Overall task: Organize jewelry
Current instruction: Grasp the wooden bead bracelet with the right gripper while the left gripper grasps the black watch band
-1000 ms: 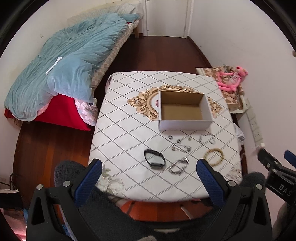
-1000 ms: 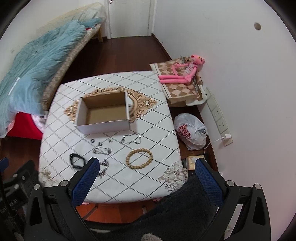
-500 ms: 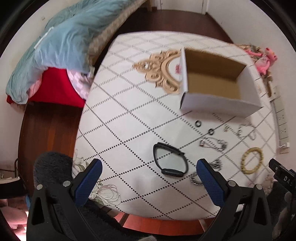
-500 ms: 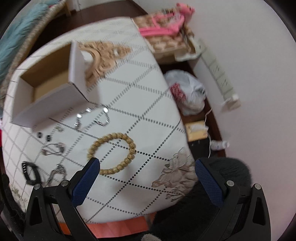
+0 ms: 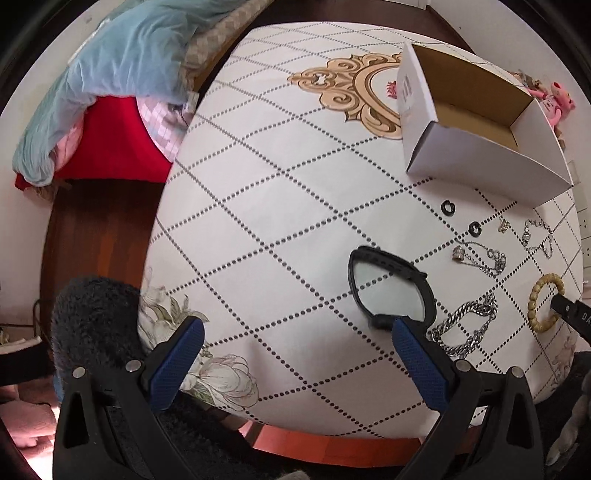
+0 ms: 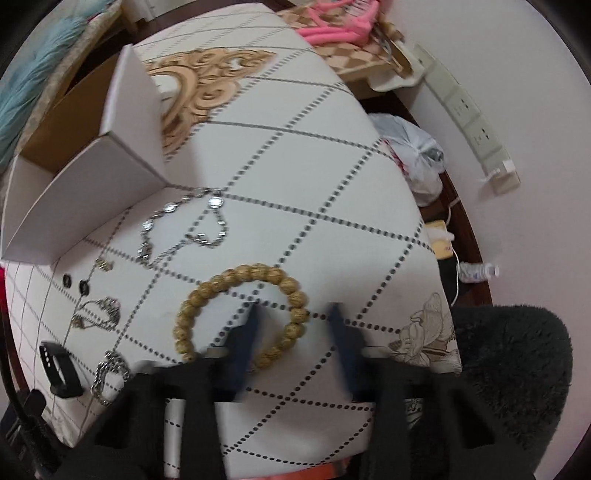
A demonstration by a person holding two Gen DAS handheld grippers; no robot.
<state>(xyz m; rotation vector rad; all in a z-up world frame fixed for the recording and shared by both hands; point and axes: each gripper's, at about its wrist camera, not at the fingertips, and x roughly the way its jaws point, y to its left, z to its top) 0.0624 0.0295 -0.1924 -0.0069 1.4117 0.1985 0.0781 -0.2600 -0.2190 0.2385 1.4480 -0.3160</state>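
An open white cardboard box stands on the quilted table. Jewelry lies in front of it: a black band, a thick silver chain, a thin necklace, two black rings and a wooden bead bracelet. My left gripper is open, its right finger at the black band's near end. My right gripper is partly closed, jaws straddling the right side of the bead bracelet, blurred. The silver link bracelet lies beyond it.
A bed with a blue quilt and red sheet is to the left. A pink toy, a white plastic bag and a wall power strip are to the right. A dark fluffy seat is by the table's near edge.
Both grippers moved down and closer to the table. The right gripper's jaws narrowed around the bead bracelet's side. The left gripper came down by the black band.
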